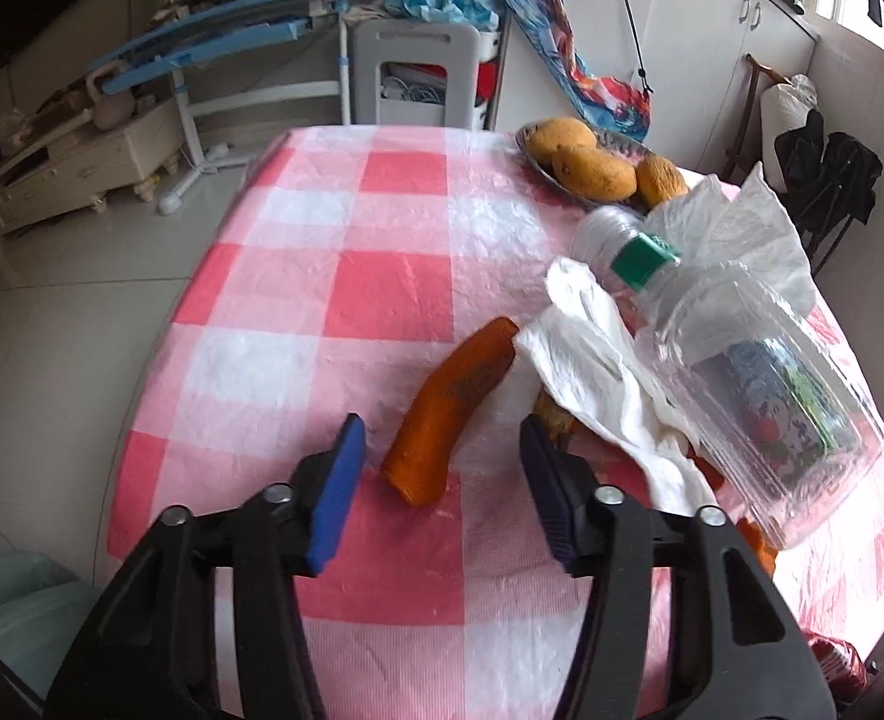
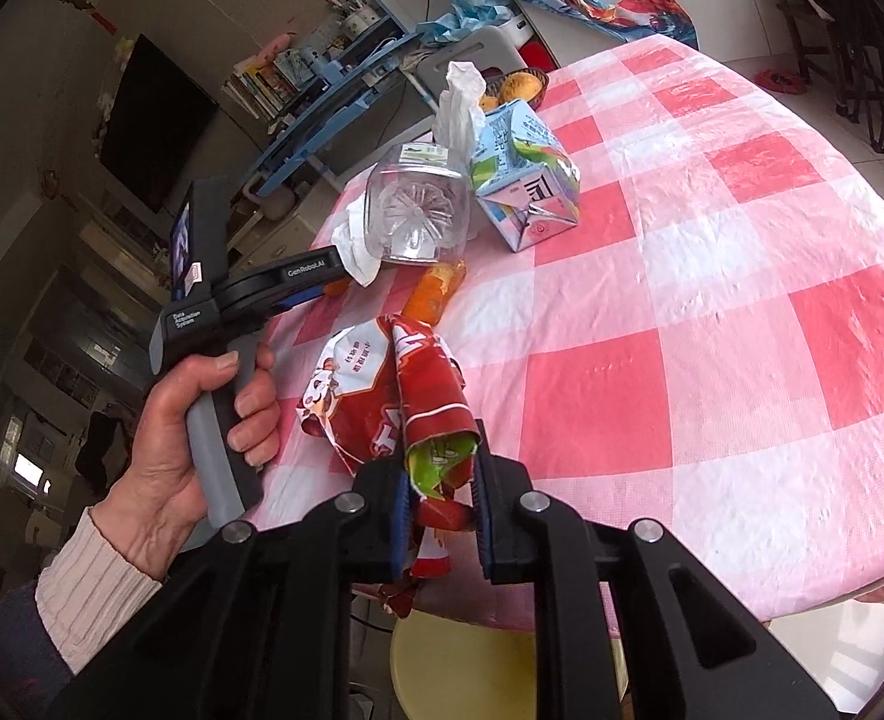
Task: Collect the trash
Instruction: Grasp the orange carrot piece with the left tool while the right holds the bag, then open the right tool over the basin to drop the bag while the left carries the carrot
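Observation:
My left gripper (image 1: 442, 444) is open just above the pink checked tablecloth (image 1: 345, 210), its blue pads either side of an orange peel strip (image 1: 454, 402). Right of the peel lie a crumpled white tissue (image 1: 592, 360), a clear plastic bottle with a green cap (image 1: 742, 372) and a clear plastic bag (image 1: 736, 228). My right gripper (image 2: 442, 468) is shut on a red snack wrapper (image 2: 405, 396) at the table's near edge. In the right wrist view I also see the bottle (image 2: 417, 216), a crushed drink carton (image 2: 526, 174), a peel piece (image 2: 435, 291) and the left gripper (image 2: 297, 282).
A dish of yellow-brown fruit (image 1: 586, 162) stands at the table's far right. A yellow stool (image 2: 484, 666) sits under the table's near edge. A white cabinet, a blue desk (image 1: 219, 36) and a grey chair (image 1: 417, 72) stand beyond the table.

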`<action>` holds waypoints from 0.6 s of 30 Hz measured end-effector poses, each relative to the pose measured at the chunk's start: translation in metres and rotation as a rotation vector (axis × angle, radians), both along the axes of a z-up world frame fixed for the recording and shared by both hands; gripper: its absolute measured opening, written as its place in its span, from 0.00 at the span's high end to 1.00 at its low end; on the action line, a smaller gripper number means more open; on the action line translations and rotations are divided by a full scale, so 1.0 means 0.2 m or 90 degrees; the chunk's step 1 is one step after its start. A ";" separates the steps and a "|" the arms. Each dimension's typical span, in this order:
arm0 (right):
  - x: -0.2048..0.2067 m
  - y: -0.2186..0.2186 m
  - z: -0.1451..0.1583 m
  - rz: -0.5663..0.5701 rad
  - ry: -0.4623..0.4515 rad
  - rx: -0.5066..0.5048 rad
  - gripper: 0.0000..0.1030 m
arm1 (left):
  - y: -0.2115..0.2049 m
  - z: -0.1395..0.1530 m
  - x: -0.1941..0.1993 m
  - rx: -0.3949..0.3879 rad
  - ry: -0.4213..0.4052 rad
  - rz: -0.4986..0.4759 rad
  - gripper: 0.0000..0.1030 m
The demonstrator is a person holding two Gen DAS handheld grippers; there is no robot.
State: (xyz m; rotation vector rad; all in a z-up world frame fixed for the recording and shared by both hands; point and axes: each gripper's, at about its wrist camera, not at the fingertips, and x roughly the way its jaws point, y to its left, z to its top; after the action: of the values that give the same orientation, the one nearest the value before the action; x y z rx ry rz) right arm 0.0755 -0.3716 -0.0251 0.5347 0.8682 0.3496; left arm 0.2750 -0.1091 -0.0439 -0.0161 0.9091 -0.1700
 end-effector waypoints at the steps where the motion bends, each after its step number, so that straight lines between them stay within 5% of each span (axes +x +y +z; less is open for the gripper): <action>1: 0.00 0.00 0.00 0.000 -0.001 0.003 0.83 | 0.00 0.00 0.01 -0.008 0.006 -0.001 0.83; 7: 0.00 0.00 0.01 0.008 -0.015 0.008 0.83 | 0.06 0.01 -0.11 -0.031 0.009 0.020 0.86; 18: -0.13 0.12 0.16 0.051 -0.091 -0.036 0.83 | 0.22 0.17 -0.70 -0.083 -0.020 0.044 0.86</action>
State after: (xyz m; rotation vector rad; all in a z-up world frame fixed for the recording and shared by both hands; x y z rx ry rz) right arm 0.0504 -0.3477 0.0078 0.4175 0.7606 0.4295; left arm 0.1344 -0.0643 -0.0106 -0.1647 0.8641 -0.1646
